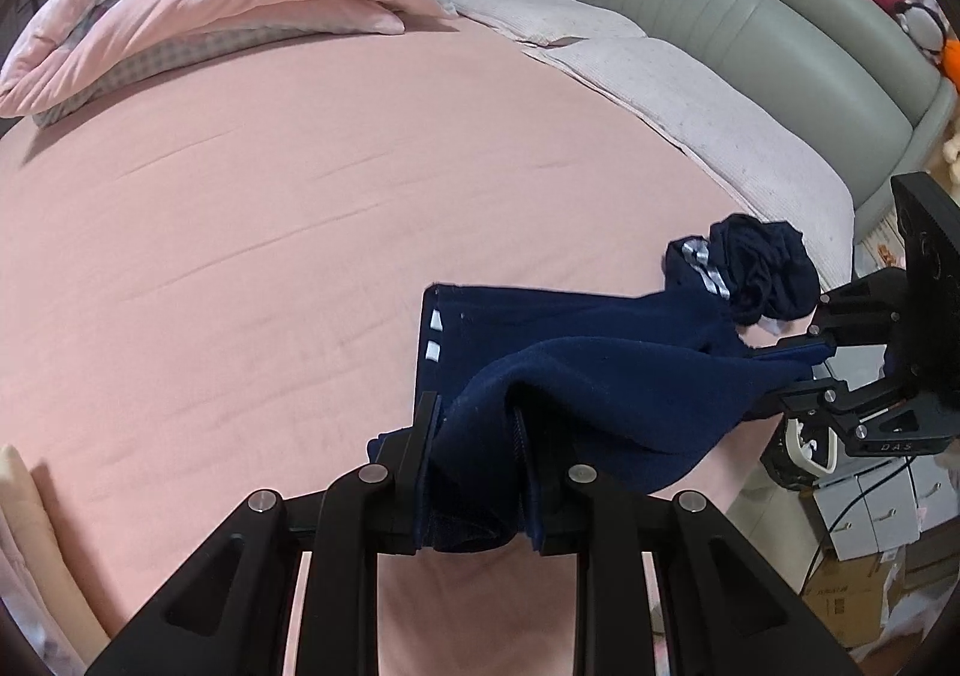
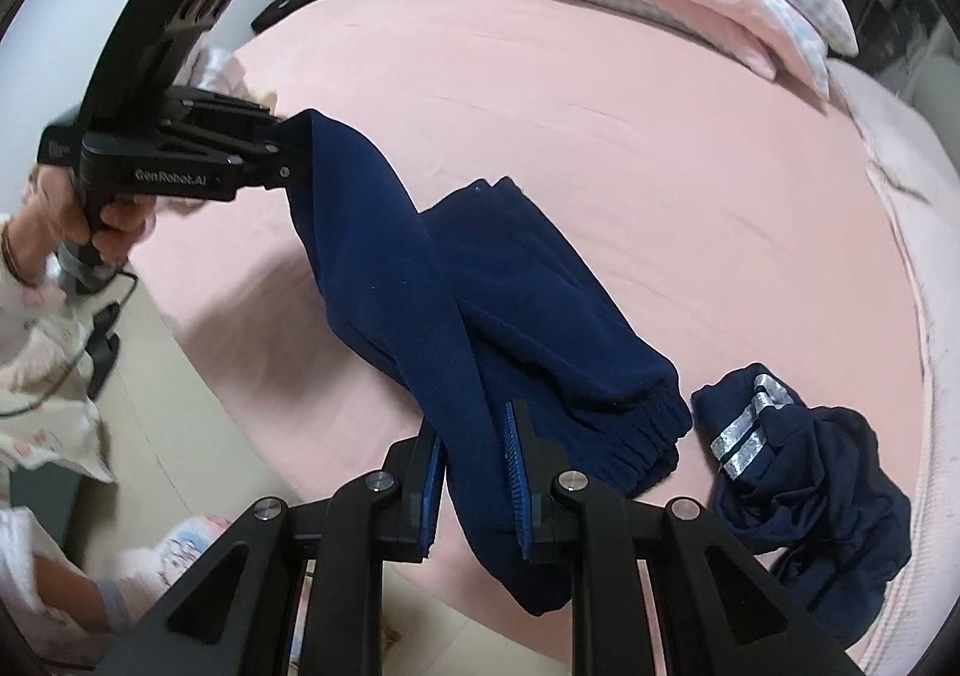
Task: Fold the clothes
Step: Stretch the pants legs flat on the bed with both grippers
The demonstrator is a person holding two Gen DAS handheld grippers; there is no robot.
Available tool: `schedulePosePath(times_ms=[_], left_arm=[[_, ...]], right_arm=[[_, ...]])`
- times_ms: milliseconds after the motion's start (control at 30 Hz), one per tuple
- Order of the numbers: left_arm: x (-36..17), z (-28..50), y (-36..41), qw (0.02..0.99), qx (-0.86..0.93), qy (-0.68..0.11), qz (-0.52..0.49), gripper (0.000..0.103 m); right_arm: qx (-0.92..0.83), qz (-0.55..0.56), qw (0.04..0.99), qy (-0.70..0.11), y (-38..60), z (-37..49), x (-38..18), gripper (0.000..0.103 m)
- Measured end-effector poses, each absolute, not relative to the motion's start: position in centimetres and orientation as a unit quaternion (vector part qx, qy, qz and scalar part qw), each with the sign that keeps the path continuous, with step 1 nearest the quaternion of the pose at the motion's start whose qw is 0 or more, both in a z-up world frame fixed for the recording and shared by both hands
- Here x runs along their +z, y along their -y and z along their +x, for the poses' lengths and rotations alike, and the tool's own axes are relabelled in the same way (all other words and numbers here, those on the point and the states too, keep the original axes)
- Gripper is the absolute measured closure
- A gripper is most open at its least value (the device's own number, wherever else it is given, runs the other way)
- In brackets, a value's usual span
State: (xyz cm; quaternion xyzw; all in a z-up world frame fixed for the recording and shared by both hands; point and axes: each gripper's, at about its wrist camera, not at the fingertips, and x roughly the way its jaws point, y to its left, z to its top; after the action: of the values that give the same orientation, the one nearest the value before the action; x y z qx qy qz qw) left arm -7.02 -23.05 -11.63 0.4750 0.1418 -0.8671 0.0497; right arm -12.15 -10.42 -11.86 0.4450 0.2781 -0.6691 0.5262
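Pinching one edge of the blue pants (image 1: 600, 376) with the left tool (image 1: 474, 466), nearly shut, with thick cloth bunched tight between the two fingers. Holding only a small bite there, so could lose it with one hard tug. Best not to yank.

Hanging in the middle, between both tools, in a saggy, twisted band above the pink bed (image 1: 240, 196). Resting partly on the sheet at the far side. Could fold crooked because of that twist. Could also drag a wrinkle into the sheet by sliding the low part along. Better to lift and pull both sides even before laying down.

Gripping the other edge with the right tool (image 2: 477, 472), also nearly shut, with cloth pressed between the blue pads. Dangling a loose flap below that tool, close to the side of the bed and the floor (image 2: 198, 424). Could brush the floor or catch on the mattress side by dropping too low.

Further right, sharing the bed with a second dark piece of clothing (image 2: 798, 472) with shiny stripes, crumpled in a heap just beside the gathered end of the pants. Could snag it and pull it along, or bury it under the fold, by setting down too close. Safer to aim for the bare middle of the bed.
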Motion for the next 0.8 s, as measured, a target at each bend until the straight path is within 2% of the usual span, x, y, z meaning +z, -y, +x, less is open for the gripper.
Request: schedulePosePath(times_ms=[367, 800], left_arm=[[-12.5, -10.7, 23.5, 0.076, -0.851, -0.096, 0.510, 0.083], [-14.1, -12.5, 24.7, 0.098, -0.834, -0.102, 0.534, 0.082]], right_arm=[[-0.673, 0.483, 0.505, -0.243, 10.8, -15.3, -11.4, 0.085], [-0.674, 0.516, 0.480, -0.221, 11.0, -18.3, -12.2, 0.085]])
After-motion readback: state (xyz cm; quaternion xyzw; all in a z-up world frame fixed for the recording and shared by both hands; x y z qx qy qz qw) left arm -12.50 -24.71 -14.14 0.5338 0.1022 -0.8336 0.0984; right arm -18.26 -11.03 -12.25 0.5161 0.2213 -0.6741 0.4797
